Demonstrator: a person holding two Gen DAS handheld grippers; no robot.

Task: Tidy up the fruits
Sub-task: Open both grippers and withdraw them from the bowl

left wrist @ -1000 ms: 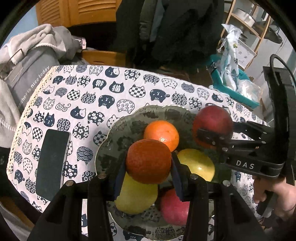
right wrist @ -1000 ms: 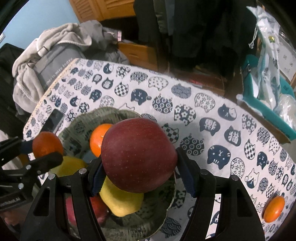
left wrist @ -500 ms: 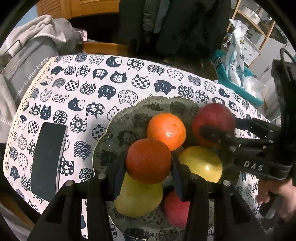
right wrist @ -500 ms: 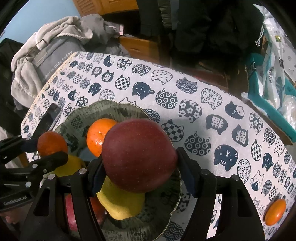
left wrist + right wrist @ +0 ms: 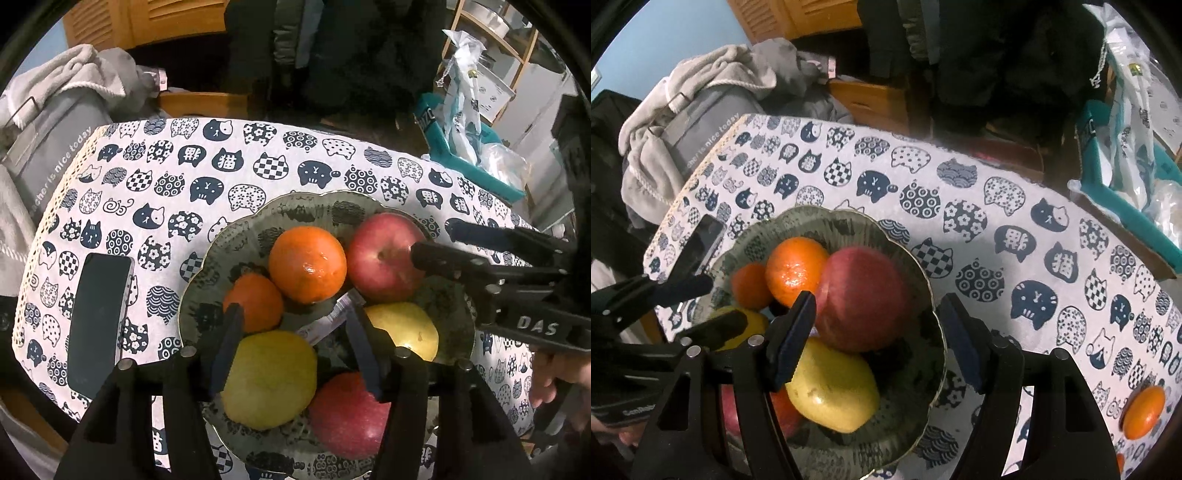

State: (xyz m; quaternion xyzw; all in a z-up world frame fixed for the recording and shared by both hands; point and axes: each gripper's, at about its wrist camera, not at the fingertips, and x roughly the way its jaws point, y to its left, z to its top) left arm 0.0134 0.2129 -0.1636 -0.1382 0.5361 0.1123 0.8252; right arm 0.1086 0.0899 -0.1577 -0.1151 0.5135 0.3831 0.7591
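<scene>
A green patterned bowl (image 5: 229,236) (image 5: 923,273) on the cat-print cloth holds several fruits. My left gripper (image 5: 295,334) hangs over its near side, jaws opening, pads pressing on nothing. A small dark orange (image 5: 253,302) lies in the bowl just beyond its left finger. A paper wrapper (image 5: 328,325) lies under the gap. My right gripper (image 5: 877,334) is open above a big red apple (image 5: 860,299) (image 5: 384,258), which rests in the bowl with a gap to the right finger. A larger orange (image 5: 306,264) (image 5: 796,266), two yellow fruits (image 5: 269,380) (image 5: 402,328) and a second red apple (image 5: 347,410) lie around them.
A dark phone (image 5: 98,317) lies on the cloth left of the bowl. One more orange (image 5: 1143,411) sits on the cloth far right. A grey bag and towels (image 5: 55,155) crowd the table's left end. A teal box (image 5: 461,162) stands past the right edge.
My left jaws spread and the small dark orange dropped into the bowl beside the larger orange. The red apple left my right gripper's jaws and now rests in the bowl.
</scene>
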